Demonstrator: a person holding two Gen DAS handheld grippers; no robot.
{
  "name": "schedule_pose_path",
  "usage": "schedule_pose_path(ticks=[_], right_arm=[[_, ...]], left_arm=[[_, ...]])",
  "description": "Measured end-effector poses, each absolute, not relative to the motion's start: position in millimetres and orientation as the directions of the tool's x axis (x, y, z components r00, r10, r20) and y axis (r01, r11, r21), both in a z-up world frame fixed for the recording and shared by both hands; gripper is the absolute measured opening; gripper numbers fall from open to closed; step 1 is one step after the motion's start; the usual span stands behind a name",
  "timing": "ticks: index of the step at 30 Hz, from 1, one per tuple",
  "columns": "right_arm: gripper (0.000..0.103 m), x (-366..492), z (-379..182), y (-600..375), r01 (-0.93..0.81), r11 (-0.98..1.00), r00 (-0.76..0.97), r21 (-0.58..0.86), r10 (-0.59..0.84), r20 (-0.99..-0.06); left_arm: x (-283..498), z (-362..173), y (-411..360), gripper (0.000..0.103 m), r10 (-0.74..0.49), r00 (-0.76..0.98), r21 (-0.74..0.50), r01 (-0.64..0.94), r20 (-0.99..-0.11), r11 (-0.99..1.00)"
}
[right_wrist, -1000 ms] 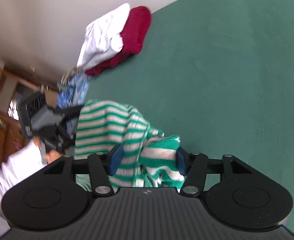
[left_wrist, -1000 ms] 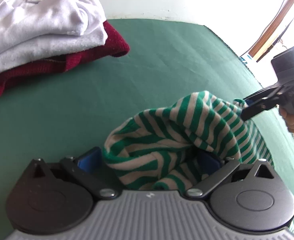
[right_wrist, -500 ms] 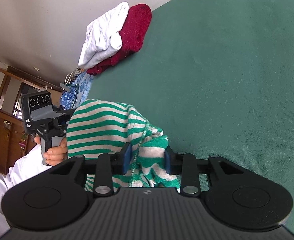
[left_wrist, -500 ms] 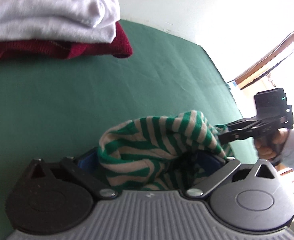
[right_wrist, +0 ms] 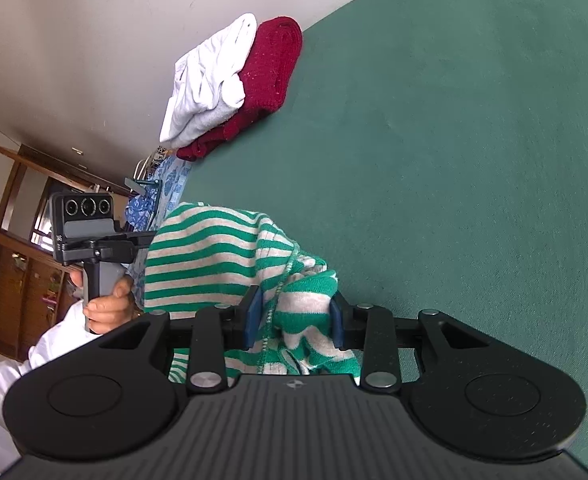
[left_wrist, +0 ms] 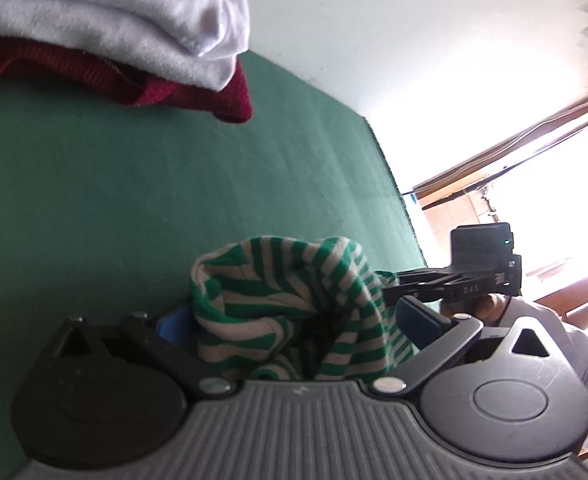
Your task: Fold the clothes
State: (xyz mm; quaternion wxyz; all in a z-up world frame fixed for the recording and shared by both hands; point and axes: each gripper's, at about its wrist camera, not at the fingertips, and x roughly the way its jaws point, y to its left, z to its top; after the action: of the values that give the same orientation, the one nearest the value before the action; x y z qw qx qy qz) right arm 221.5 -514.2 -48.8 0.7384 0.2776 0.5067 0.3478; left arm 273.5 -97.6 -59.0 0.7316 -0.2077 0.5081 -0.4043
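A green-and-white striped garment (left_wrist: pixel 294 288) hangs bunched over the green table (left_wrist: pixel 133 200), held up between both grippers. My left gripper (left_wrist: pixel 294 316) stands wide open around a fold of it; the blue pads (left_wrist: pixel 418 318) do not squeeze the cloth. My right gripper (right_wrist: pixel 294 312) is shut on a bunched edge of the striped garment (right_wrist: pixel 213 256), its blue pads (right_wrist: pixel 253 316) pressing from both sides. From the left wrist view the right gripper (left_wrist: pixel 454 284) pokes into the cloth from the right. A hand (right_wrist: pixel 105 308) holds the left gripper's handle.
A folded white garment (left_wrist: pixel 113 12) lies on a folded dark red knit (left_wrist: pixel 197 96) at the table's far side by the wall; the same stack (right_wrist: pixel 233 80) shows in the right wrist view. Open green table (right_wrist: pixel 454 160) stretches beyond the striped garment. Wooden furniture (right_wrist: pixel 9 280) stands off the table.
My right gripper's jaws have closed in on the striped cloth. The left gripper has rolled and shifted toward the folded stack, and its jaws stand slightly wider.
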Motion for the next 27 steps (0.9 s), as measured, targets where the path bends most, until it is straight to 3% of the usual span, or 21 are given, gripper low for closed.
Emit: schedule_pose_path(ticks=[6,8,10,13,17,22,27], right_arm=[[0.034,223.9,-47.9,-512.7,-0.244,0.605,0.234,0.758,0.795,-0.56],[0.034,226.1,-48.2,-512.8,-0.238,0.602,0.224,0.762,0.797,-0.56],[0.032,229.8,-49.8,-514.2,-0.215,0.596,0.213,0.774,0.802,-0.559],[0.028,230.6,-46.8,-510.7,-0.221,0.615,0.217,0.757,0.787,-0.577],[0.025,228.8,-37.2,-504.3,-0.273,0.644,0.235,0.715,0.765,-0.6],[0.023,216.7,-7.5,-501.1,-0.396,0.643,0.256,0.655,0.763,-0.594],[0.022,179.6,41.4,-482.4,-0.583,0.632,0.273,0.511,0.745,-0.609]], left_arm=[[269.6,-57.8,-115.1,0.1,-0.767,0.172,-0.643,0.449,-0.619,0.62],[266.2,-57.4,-116.3,0.091,-0.757,0.192,-0.62,0.467,-0.625,0.63],[264.8,-60.3,-111.6,0.043,-0.742,0.201,-0.602,0.469,-0.64,0.646],[258.1,-58.7,-106.3,0.027,-0.733,0.225,-0.578,0.487,-0.642,0.655],[237.0,-35.5,-112.7,0.016,-0.678,0.31,-0.435,0.577,-0.666,0.691],[194.5,5.7,-123.8,0.006,-0.586,0.439,-0.161,0.691,-0.681,0.705],[138.1,40.5,-125.5,0.005,-0.541,0.532,0.019,0.724,-0.651,0.689]])
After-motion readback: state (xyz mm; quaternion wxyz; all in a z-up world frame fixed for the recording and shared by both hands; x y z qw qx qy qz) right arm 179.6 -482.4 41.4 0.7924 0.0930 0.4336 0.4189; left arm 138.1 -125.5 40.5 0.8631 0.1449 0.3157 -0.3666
